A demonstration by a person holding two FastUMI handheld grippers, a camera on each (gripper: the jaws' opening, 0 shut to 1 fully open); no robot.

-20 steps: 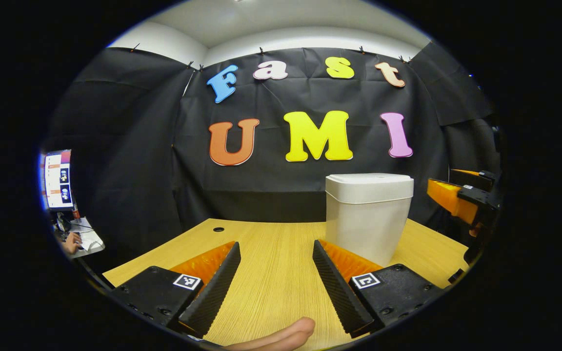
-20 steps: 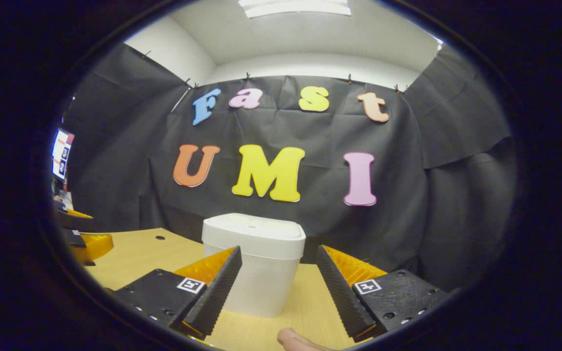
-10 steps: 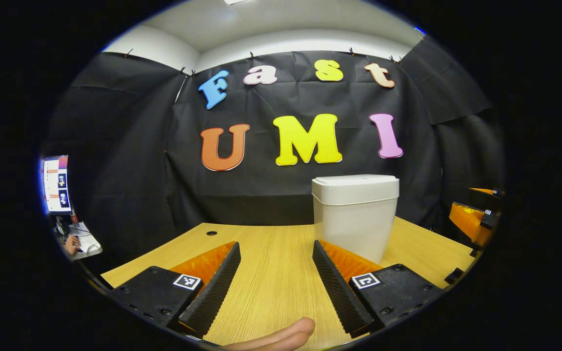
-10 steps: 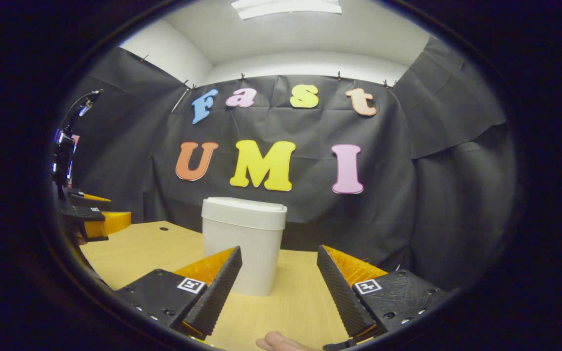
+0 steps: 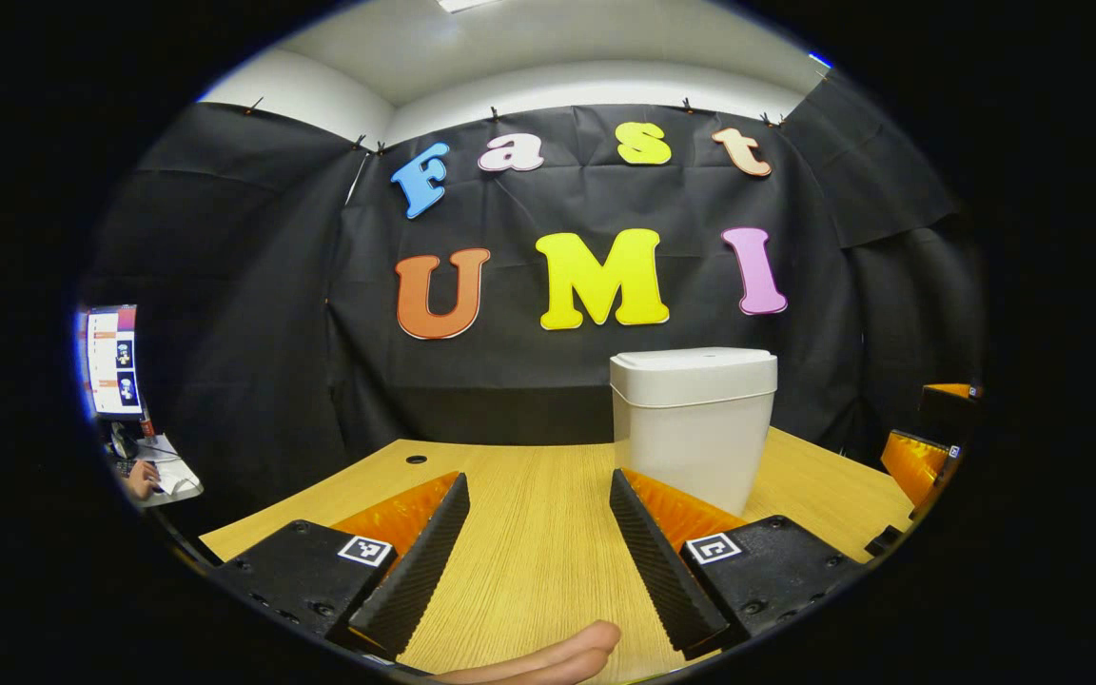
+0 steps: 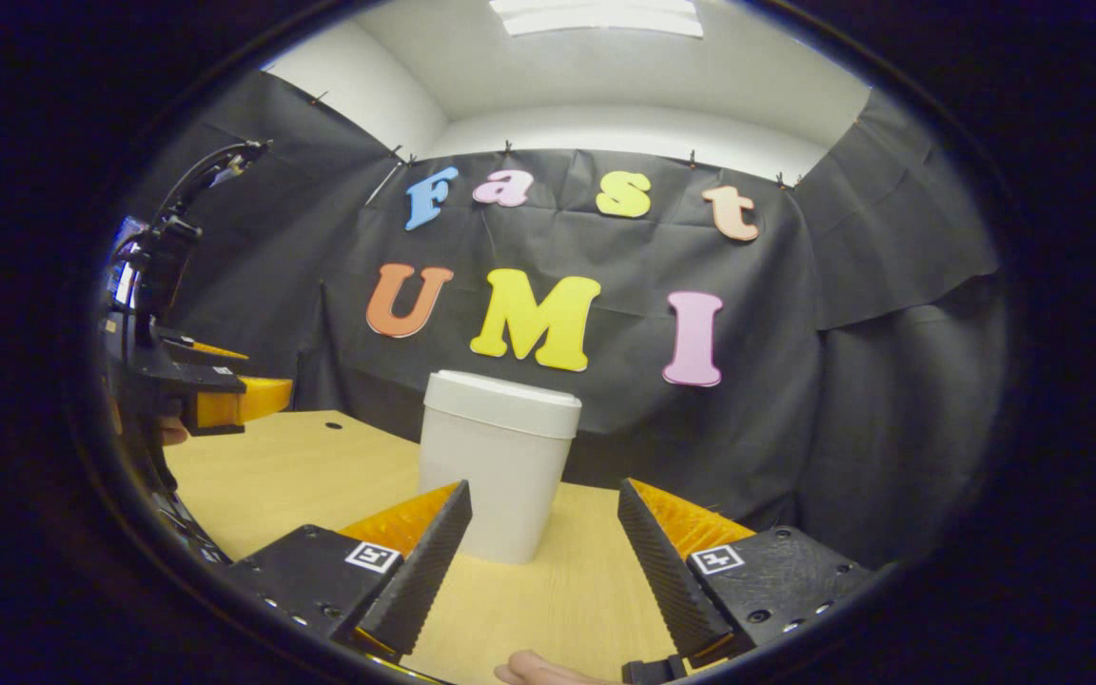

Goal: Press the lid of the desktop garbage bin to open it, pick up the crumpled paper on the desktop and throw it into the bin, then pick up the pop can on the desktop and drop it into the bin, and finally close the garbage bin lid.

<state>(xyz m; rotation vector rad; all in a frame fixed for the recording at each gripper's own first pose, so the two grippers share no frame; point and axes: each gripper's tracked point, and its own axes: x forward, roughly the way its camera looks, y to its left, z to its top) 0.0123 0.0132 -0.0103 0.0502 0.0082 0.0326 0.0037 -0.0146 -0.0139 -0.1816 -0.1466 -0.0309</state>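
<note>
Bin: the garbage bin [image 5: 693, 428] stands upright on the wooden desk [image 5: 529, 533], lid down.
Left gripper [image 5: 537, 490]: fingers spread, empty, over the desk, bin to its right.
Right gripper [image 6: 543, 499]: fingers spread, empty; has lowered and backed off since a second ago, the bin's rim now seen side-on.

White bin [image 5: 693, 428] with white lid [image 5: 693, 363], light wood-grain desk [image 5: 529, 533].

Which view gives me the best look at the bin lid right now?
The left gripper view: the lid shows shut, its edge unobstructed. The right gripper view shows the lid shut too, slightly tilted.
</note>
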